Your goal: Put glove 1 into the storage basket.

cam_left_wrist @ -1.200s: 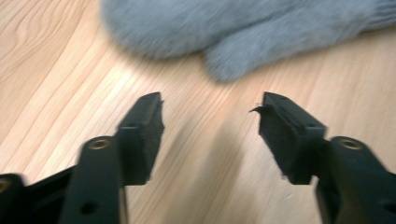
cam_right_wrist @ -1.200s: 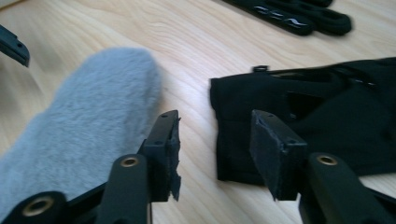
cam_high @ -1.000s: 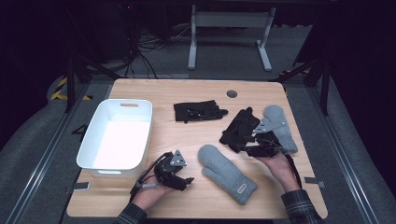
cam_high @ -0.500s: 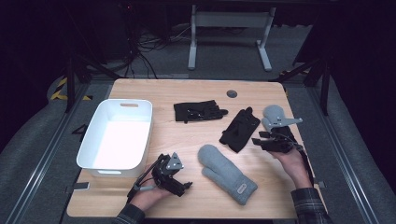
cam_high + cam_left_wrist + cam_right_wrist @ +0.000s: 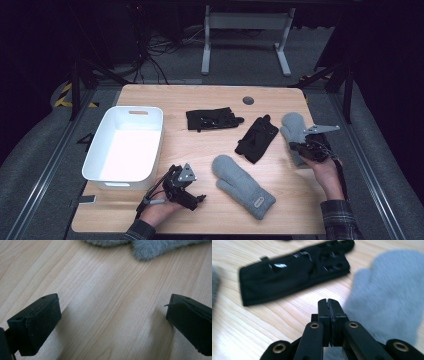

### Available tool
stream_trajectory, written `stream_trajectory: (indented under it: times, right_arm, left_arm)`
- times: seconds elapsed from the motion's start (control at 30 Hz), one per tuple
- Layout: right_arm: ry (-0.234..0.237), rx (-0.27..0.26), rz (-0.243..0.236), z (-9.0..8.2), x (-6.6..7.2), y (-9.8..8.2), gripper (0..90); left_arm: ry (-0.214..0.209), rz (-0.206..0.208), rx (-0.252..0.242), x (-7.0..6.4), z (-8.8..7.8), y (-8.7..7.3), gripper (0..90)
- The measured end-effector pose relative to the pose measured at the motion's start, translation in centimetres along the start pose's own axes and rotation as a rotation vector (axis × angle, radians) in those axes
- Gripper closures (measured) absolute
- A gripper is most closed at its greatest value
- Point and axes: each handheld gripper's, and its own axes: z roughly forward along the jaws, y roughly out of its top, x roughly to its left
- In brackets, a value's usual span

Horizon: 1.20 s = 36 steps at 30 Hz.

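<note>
I work at a wooden table that spans the middle of the high view. A white bin sits at centre left of that view, empty. Lower centre lies one grey mitten; its partner, a second grey mitten, lies at centre right, with a black glove just left of it and another black glove above centre.

My right claw rests at the near edge of the right-hand mitten. In the right gripper view its jaws stand pressed flat together with nothing between them, the mitten just to their right. My left claw, lower left of centre, is spread wide over bare wood, holding nothing; the fuzzy edge of the nearer mitten shows along the top of the left gripper view.

To do this well, I judge I should part the right jaws again, slide one under the mitten's cuff and pinch thick fabric, not fluff.

Compared with a second ago, my right hand has slid rightward off the black glove to the mitten, its jaws have just been closing on nothing, and my left jaws have been opening.
</note>
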Motion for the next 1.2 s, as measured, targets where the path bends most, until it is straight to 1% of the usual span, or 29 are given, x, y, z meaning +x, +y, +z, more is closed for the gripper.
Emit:
stream_trajectory:
  times: [0.13,0.27,0.43,0.53,0.67,0.77,0.83,0.97,1.03,1.07,1.13,1.2]
  right_arm:
    - [0.004,0.021,0.024,0.2,-0.5,-0.7,90.0]
    - [0.01,0.037,0.032,0.5,-0.8,-1.2,90.0]
    - [-0.004,0.038,0.044,0.0,-1.2,-1.5,90.0]
    - [-0.018,0.035,0.064,-0.5,-2.0,-2.0,90.0]
    - [-0.037,0.033,0.102,-1.3,-3.2,-2.8,90.0]
    - [-0.046,0.03,0.111,-1.6,-3.9,-3.2,90.0]
    - [-0.044,0.034,0.121,-1.7,-4.2,-3.3,90.0]
    - [-0.073,0.051,0.118,-1.8,-4.6,-3.3,90.0]
    - [-0.096,0.067,0.099,-1.7,-4.7,-3.3,90.0]
    - [-0.1,0.072,0.099,-1.7,-4.8,-3.2,90.0]
    - [-0.126,0.086,0.087,-1.7,-5.0,-3.1,90.0]
    - [-0.134,0.09,0.085,-1.8,-5.3,-3.1,90.0]
  left_arm:
    - [0.0,0.0,0.0,0.0,0.0,0.0,0.1]
    - [0.001,-0.001,0.0,0.0,0.0,0.0,0.1]
    - [0.001,-0.001,0.0,0.0,0.0,0.0,0.1]
    - [0.001,0.0,0.0,0.0,0.0,0.0,0.1]
    - [0.002,-0.001,0.0,0.0,0.0,0.0,0.1]
    - [0.001,-0.001,0.0,0.0,0.0,0.0,0.1]
    - [0.001,0.0,0.0,0.0,0.0,0.0,0.1]
    - [0.001,-0.001,0.0,0.0,0.0,0.0,0.1]
    - [0.001,-0.001,0.0,0.0,0.0,0.0,0.1]
    - [0.001,-0.001,0.0,0.0,0.0,0.0,0.1]
    - [0.001,-0.001,-0.001,0.0,0.0,0.0,0.1]
    - [0.002,-0.001,0.0,0.0,0.0,0.0,0.1]
